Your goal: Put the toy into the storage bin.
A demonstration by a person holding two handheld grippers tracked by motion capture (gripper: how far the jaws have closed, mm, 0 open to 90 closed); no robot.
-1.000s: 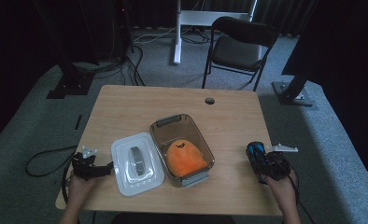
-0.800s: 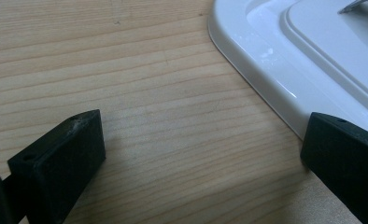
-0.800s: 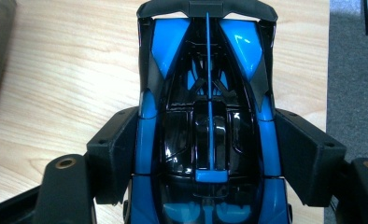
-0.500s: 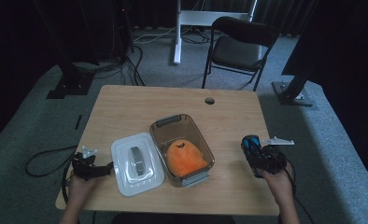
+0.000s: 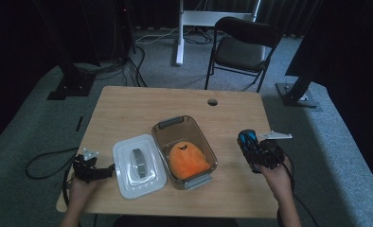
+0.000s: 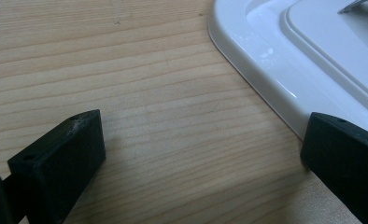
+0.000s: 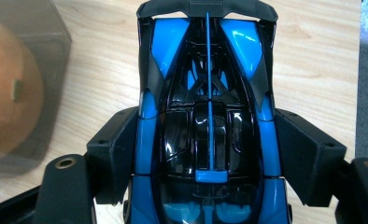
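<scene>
A blue and black toy car [image 7: 208, 112] sits between the jaws of my right gripper [image 5: 254, 150], which is shut on its sides near the table's right edge. The car [image 5: 247, 140] points toward the clear plastic container [image 5: 162, 138], which holds an orange plush toy [image 5: 187, 159]. The container's white lid [image 5: 138, 165] lies flat to its left. My left gripper [image 5: 102, 172] rests on the wood at the lid's left edge, open, with bare table between its jaws and the lid's corner [image 6: 266, 79] beside the right jaw.
The wooden table [image 5: 128, 111] has a round cable hole [image 5: 212, 101] at the back. A black chair [image 5: 241, 47] and a white stand leg [image 5: 180, 33] are behind the table. Cables trail off the left edge.
My right gripper has carried the toy car leftward and a little forward, closer to the container. The left gripper has stayed put.
</scene>
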